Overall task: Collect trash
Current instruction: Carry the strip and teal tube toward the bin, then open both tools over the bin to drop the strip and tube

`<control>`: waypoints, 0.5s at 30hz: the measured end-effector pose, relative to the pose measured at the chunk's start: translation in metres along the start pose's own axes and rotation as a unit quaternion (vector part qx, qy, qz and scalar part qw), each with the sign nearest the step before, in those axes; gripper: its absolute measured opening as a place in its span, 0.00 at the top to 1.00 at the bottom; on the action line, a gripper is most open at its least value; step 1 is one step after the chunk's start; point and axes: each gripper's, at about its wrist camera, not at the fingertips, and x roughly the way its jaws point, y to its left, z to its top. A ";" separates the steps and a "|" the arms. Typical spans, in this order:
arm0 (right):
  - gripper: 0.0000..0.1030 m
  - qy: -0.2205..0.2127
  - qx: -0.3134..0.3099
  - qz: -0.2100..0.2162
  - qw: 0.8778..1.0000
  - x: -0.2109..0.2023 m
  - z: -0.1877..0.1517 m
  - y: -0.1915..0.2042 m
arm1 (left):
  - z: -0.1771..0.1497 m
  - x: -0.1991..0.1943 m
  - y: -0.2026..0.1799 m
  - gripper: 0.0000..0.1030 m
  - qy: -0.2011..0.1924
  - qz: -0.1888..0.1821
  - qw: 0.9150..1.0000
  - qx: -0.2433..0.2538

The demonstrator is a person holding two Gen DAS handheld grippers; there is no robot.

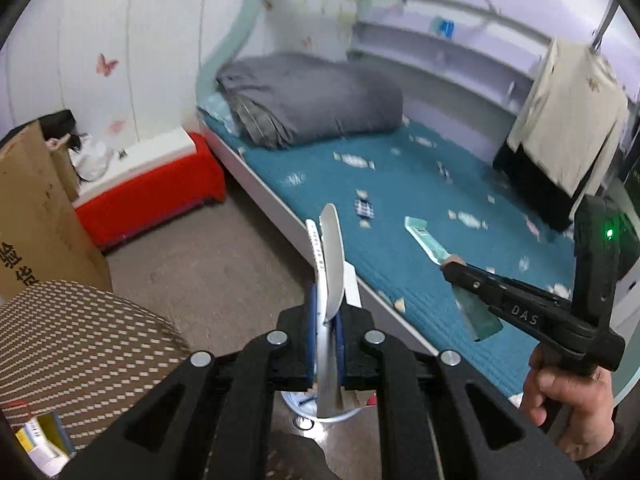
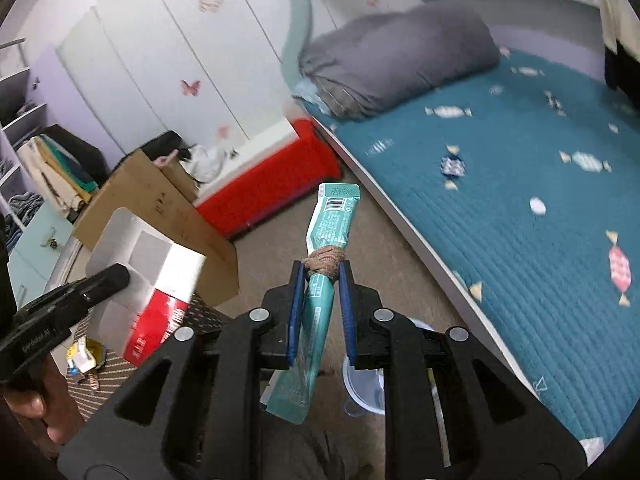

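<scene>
Left gripper [image 1: 326,304]: jaws are pressing tight on a flattened white-and-red carton [image 1: 331,264], edge-on between the blue pads and sticking up past the fingertips. From the right wrist view the same carton [image 2: 148,276] is showing grey-white panels with a red lower face, held at the tip of the left gripper [image 2: 120,276].

Right gripper [image 2: 322,276]: jaws are standing nearly closed, pinching a teal wrapper [image 2: 324,280] lengthwise between the pads. The wrapper's barcode end is projecting forward beyond the tips; its other end is hanging down behind the fingers. A brown wad [image 2: 325,260] is sitting around the wrapper right at the fingertips. In the left wrist view the right gripper [image 1: 448,266] is holding the teal wrapper [image 1: 424,240] over the bed edge, a hand [image 1: 568,404] gripping its handle.

Containers: a white round bin [image 2: 364,388] is sitting on the floor below both grippers, partly hidden; contents cannot be made out. A cardboard box [image 2: 160,208] is standing open near a red storage box [image 2: 268,176]; dark and white items are showing at its far side.

A small candy wrapper [image 2: 452,166] is lying on the teal bedspread [image 2: 500,220].
</scene>
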 end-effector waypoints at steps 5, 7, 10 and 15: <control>0.83 0.024 0.020 -0.003 0.999 0.022 -0.009 -0.018 | -0.004 0.046 -0.009 0.93 0.049 -0.002 0.999 0.004; 0.83 0.036 0.028 -0.003 0.999 0.034 -0.011 -0.023 | -0.006 0.065 -0.012 0.92 0.065 0.001 0.998 0.007; 0.83 0.051 0.040 -0.001 0.998 0.049 -0.016 -0.031 | -0.009 0.087 -0.016 0.91 0.087 0.002 0.996 0.017; 0.50 0.080 0.068 -0.003 0.994 0.079 -0.024 -0.047 | -0.011 0.115 -0.024 0.24 0.113 0.016 0.992 0.047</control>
